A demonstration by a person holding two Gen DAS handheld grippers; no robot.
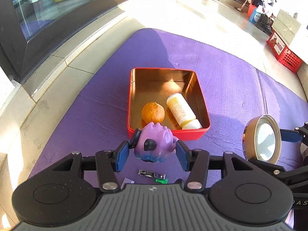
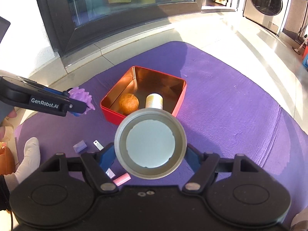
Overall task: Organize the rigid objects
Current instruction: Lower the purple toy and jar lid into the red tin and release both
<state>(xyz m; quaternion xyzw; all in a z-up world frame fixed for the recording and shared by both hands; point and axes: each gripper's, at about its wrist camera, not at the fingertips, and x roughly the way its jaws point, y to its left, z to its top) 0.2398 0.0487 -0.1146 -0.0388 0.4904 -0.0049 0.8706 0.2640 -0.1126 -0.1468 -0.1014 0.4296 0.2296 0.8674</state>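
A red tin box (image 1: 194, 134) (image 2: 179, 104) sits on the purple mat and holds an orange (image 1: 153, 112) (image 2: 128, 101) and a white-and-yellow bottle (image 1: 182, 110) (image 2: 154, 101). My left gripper (image 1: 152, 155) is shut on a purple toy figure (image 1: 154, 144) (image 2: 81, 97), held just before the box's near wall. My right gripper (image 2: 150, 154) is shut on a round metal lid (image 2: 150, 146) (image 1: 261, 138), held above the mat to the right of the box.
Small items lie on the mat (image 1: 231, 77) near me: a nail clipper (image 1: 151, 173), a green piece (image 1: 161, 181), a pink stick (image 2: 121, 179), a purple block (image 2: 79, 146). A red crate (image 1: 284, 54) stands far right. A glass door (image 2: 125, 0) is beyond the mat.
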